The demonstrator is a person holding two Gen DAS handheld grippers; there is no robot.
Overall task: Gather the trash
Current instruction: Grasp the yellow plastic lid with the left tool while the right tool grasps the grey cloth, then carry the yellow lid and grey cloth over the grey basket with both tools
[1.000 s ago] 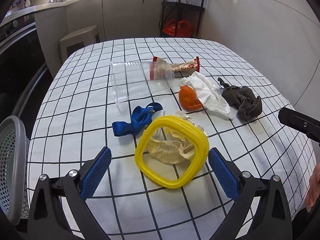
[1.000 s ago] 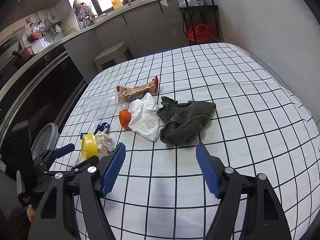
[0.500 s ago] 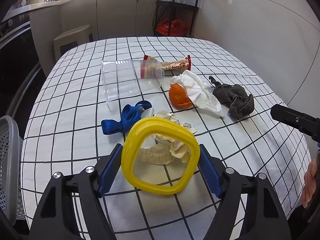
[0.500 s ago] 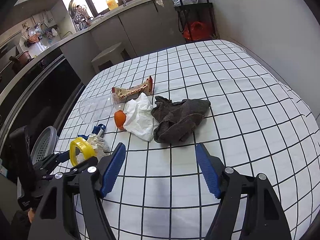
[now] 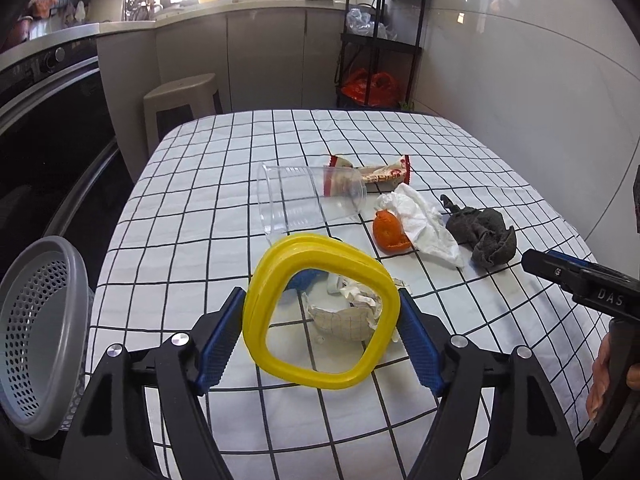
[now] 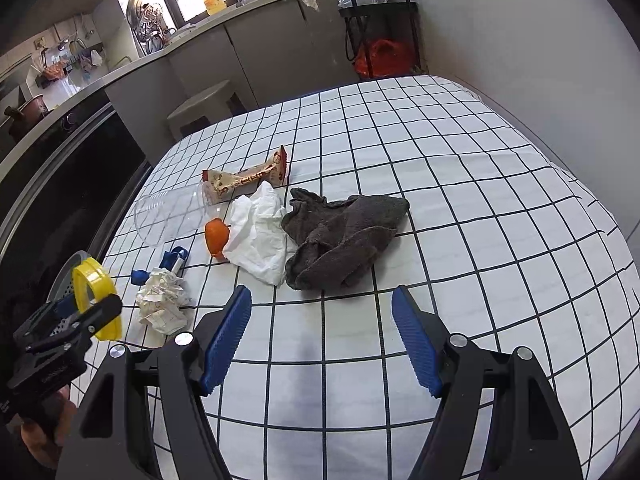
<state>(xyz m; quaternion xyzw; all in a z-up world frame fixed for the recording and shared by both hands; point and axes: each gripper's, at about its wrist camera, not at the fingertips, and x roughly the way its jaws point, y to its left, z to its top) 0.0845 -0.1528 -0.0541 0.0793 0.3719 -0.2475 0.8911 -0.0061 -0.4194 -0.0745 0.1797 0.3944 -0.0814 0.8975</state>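
Left claw [image 5: 321, 326] clenched on yellow ring [image 5: 320, 312]; right claw [image 6: 322, 340] released. Could slip before bin [image 5: 38, 336] at nine o'clock: thin grip.

On the table [image 6: 460, 184] the cloth [image 6: 340, 236] lies just right of the tissue [image 6: 258, 236], touching it. The peel [image 6: 217, 236] lies at the left edge of the tissue. Behind them lies the wrapper [image 6: 248, 176], with the cup [image 6: 170, 216] on its side to the left. Nearer lie the crumpled paper [image 6: 162, 302] and, behind it, the strap [image 6: 172, 260]. The basket [image 5: 36, 336] stands beyond the left table edge. The ring [image 5: 320, 314] sits between the left tongs [image 5: 320, 338], above the table.
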